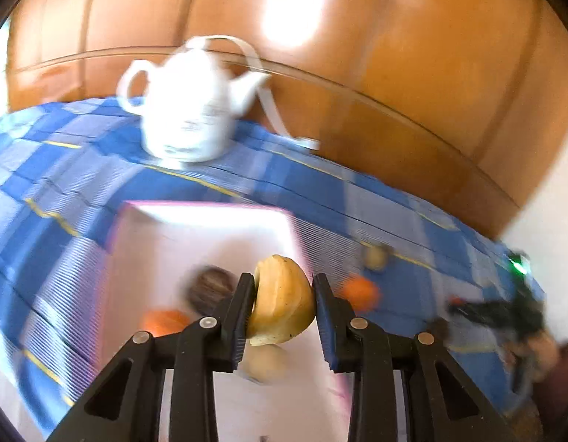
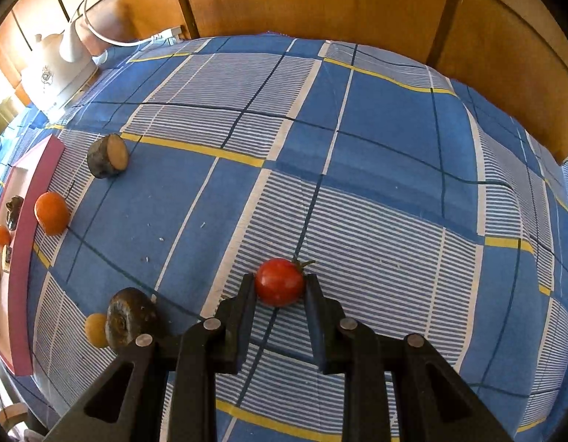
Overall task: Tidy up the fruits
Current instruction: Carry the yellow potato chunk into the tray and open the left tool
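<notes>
My left gripper point(image 1: 284, 283) is shut on a yellow-tan cut piece of fruit point(image 1: 284, 305) and holds it above a pink tray point(image 1: 206, 228). The view is blurred. Inside the tray lie a dark brown piece point(image 1: 210, 289), an orange fruit point(image 1: 164, 322) and a pale tan piece point(image 1: 265, 362). My right gripper point(image 2: 280, 280) is shut on a red tomato point(image 2: 279, 283), low over the blue checked cloth point(image 2: 376, 140). Whether the tomato touches the cloth I cannot tell.
Loose on the cloth are a dark cut piece point(image 2: 109, 156), an orange fruit point(image 2: 52, 211), a dark round fruit point(image 2: 131, 318) and a small yellow one point(image 2: 96, 329), all beside the pink tray point(image 2: 22, 258). A white kettle point(image 2: 59, 70) with its cord stands at the back, before wooden panelling.
</notes>
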Tool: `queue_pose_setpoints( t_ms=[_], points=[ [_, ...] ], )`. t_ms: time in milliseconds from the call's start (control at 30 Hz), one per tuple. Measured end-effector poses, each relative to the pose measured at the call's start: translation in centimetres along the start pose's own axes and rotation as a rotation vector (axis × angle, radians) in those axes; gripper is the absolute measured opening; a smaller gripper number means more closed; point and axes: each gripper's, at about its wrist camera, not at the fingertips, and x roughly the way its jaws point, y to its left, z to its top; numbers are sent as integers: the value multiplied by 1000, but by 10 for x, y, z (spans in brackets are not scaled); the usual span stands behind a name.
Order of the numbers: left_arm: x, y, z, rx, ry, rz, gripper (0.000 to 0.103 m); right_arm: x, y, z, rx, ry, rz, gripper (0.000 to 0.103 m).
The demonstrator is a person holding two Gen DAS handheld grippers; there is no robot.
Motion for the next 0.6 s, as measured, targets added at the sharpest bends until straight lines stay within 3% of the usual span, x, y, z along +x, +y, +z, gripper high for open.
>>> queue_pose_setpoints(
  t_ms=[133, 233, 333, 433, 600],
  points=[
    [24, 44, 18, -45, 29, 101, 33, 0, 4, -1, -11, -1, -2, 26],
    [39, 64, 24, -86, 50, 136, 33, 0, 8, -2, -14, -2, -3, 26],
    [47, 73, 23, -87, 72, 175, 35, 0, 10, -3, -14, -5, -2, 26],
    [51, 78, 21, -95, 81, 189, 48, 0, 9, -3, -12, -6, -2, 26],
    [35, 73, 10, -99, 70, 280, 50, 1, 7, -4, -15, -6, -3, 26]
  ],
)
